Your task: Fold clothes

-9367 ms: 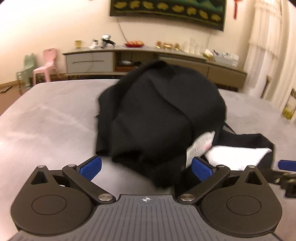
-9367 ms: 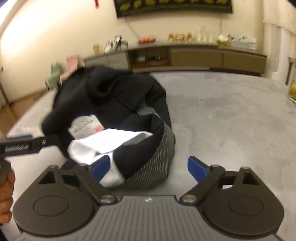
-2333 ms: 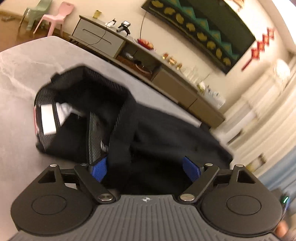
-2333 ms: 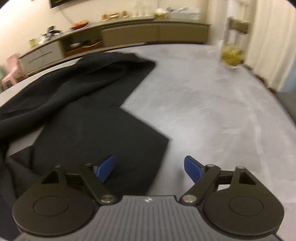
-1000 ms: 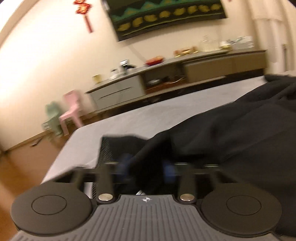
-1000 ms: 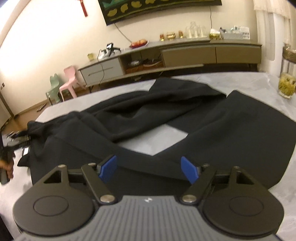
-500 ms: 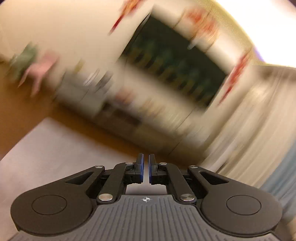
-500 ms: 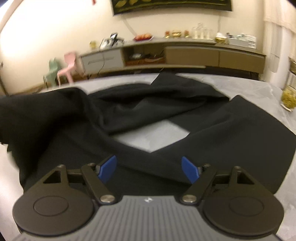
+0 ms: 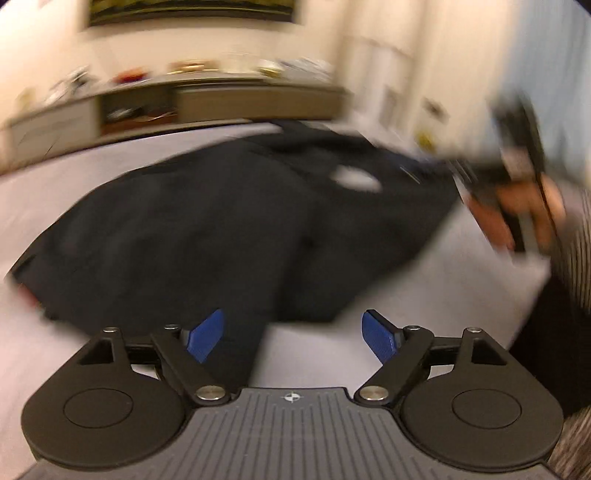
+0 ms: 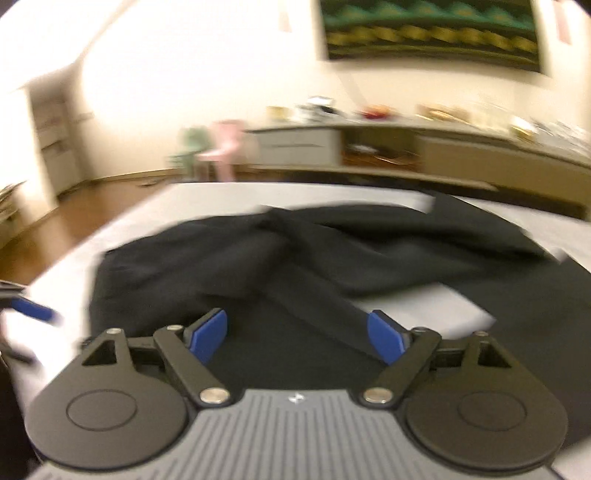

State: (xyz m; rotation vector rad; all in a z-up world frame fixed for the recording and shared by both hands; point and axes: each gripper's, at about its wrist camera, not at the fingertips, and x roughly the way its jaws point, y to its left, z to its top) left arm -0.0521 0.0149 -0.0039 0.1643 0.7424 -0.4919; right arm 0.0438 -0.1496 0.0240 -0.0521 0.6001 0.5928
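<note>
The left claw [image 9: 293,334] hangs with its blue pads [image 9: 206,335] spread wide apart and nothing between them, poised just above the near edge of the black garment [image 9: 207,236]. The right claw [image 10: 297,336] is likewise spread, its pads [image 10: 384,336] apart and empty, low over the same black garment [image 10: 295,258].

The garment lies spread across the grey bench [image 9: 110,158], rumpled, with folds crossing near its middle. In the right wrist view a patch of bare bench [image 10: 417,299] shows through between two stretches of cloth. In the left wrist view a narrow tongue of cloth runs down toward the left pad, and a small pale patch [image 9: 354,179] shows on the far part of the cloth; blur keeps it from being made out.

At the right of the left wrist view, a hand [image 9: 517,206] grips a dark handle, smeared by motion. Beyond the bench stand a long low sideboard [image 10: 406,147] with small items on top, a pink chair [image 10: 225,147] and a dark wall hanging [image 10: 432,33].
</note>
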